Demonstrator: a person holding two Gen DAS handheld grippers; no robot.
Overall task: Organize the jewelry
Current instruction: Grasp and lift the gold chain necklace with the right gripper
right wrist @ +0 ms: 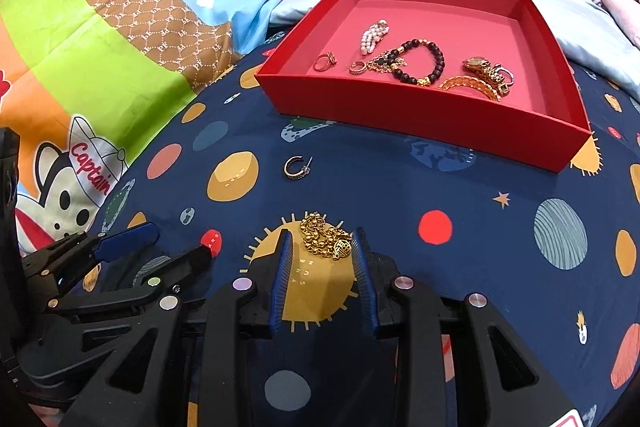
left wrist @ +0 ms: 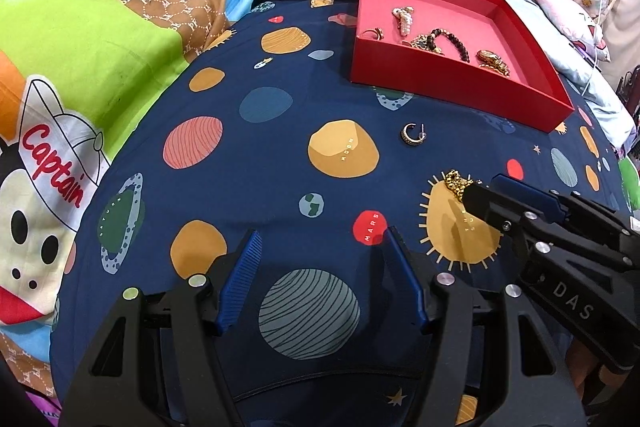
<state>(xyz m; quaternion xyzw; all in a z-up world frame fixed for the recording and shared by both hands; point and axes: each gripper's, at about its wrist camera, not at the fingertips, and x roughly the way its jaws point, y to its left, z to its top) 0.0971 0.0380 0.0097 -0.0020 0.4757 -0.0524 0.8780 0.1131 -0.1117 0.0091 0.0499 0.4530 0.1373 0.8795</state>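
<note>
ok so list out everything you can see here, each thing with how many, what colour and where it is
red box: one, red walls, pink floor, on the far side of the bedsheet
pearl piece: one, white, inside the box, left part
rings: two, gold, inside the box, near its front wall
bead bracelet: one, dark with gold beads, middle of the box
watch: one, gold, right part of the box
hoop earring: one, silver and dark, on the sheet in front of the box
gold chain: one, gold, on the sun print, between the right tool's fingers
bedsheet: one, navy with planets
cartoon quilt: one, multicoloured, left
left tool: open, empty
right tool: open around the chain
</note>
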